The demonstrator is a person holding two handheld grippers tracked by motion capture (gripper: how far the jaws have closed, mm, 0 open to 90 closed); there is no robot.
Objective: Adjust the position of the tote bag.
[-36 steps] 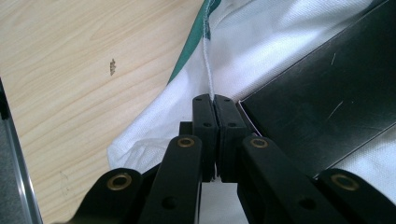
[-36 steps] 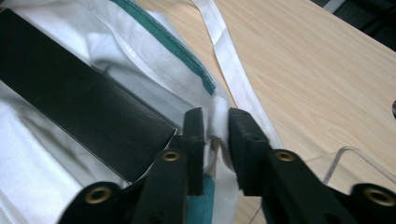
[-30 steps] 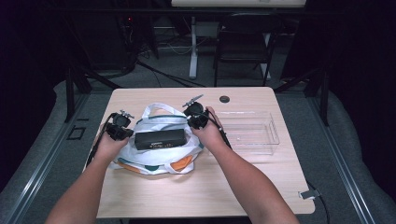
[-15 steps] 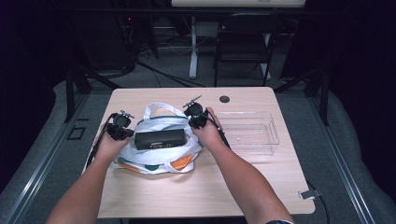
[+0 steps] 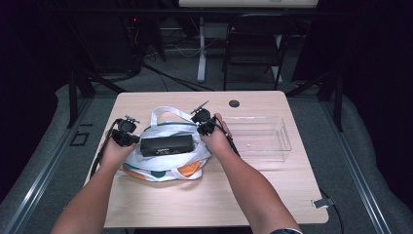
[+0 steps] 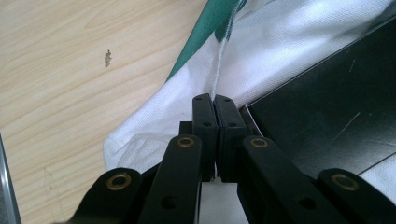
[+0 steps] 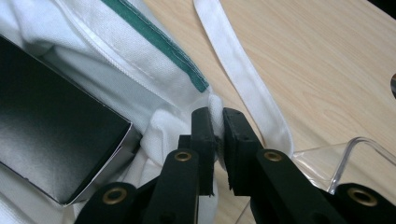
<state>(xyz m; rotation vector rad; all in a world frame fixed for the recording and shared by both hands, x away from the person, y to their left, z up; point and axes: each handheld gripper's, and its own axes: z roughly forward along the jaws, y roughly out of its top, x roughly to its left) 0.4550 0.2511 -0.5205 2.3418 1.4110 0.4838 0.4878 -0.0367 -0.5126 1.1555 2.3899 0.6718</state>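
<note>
The white cloth tote bag point(image 5: 165, 151) with green and orange patches lies mid-table, a black rectangular box point(image 5: 166, 145) at its mouth. The left gripper point(image 5: 125, 139) pinches the bag's rim at nine o'clock of the box. The right gripper point(image 5: 207, 127) is clamped on a fold of the rim at two o'clock.

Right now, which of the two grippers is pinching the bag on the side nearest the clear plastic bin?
The right gripper: it clamps the white bag at the edge beside the clear bin. The left gripper pinches the opposite edge, across the black box.
</note>
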